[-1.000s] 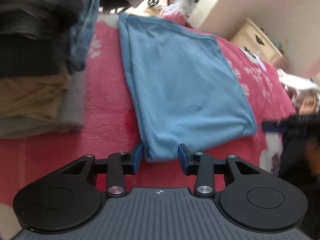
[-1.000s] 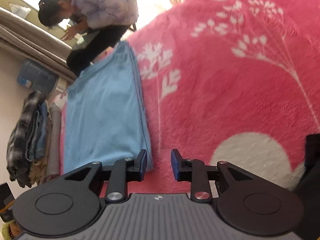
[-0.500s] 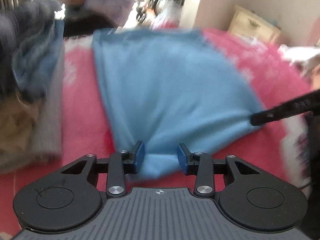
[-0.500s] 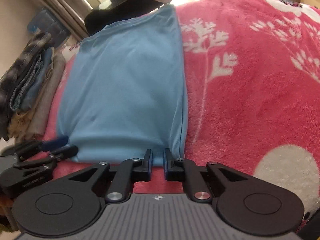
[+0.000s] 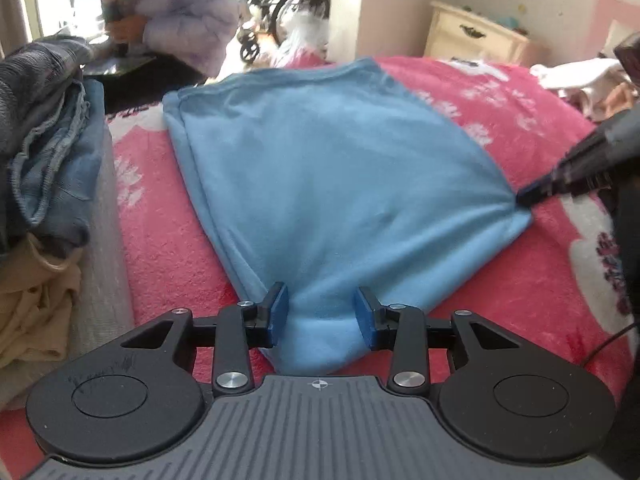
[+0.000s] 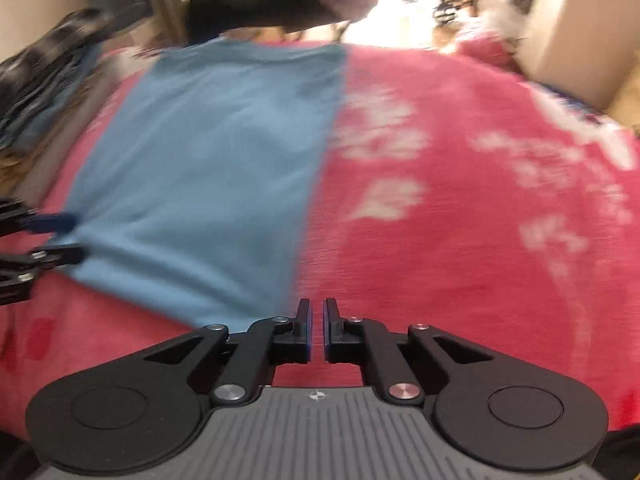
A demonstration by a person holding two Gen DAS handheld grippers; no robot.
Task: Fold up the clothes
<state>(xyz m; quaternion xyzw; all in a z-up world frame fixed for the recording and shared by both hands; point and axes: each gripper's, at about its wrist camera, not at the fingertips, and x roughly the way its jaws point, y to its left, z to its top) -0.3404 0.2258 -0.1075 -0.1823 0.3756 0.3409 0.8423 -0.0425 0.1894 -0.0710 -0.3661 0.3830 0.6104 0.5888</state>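
One blue garment (image 5: 340,184) lies folded lengthwise on the pink blanket (image 5: 520,280). Two grippers work at its near end. The left gripper (image 5: 322,316) has its fingers spread, with the near left corner of the cloth bunched between them; neither pad presses the cloth. The right gripper (image 6: 317,328) has its fingers almost pressed together, a thin gap left. From the left camera its tip meets the garment's right corner, probably pinching it, though blur in its own view hides any cloth in the gap. One pile of clothes (image 5: 44,152) sits at the left, cut off by the frame. One person (image 5: 176,20) crouches beyond the bed.
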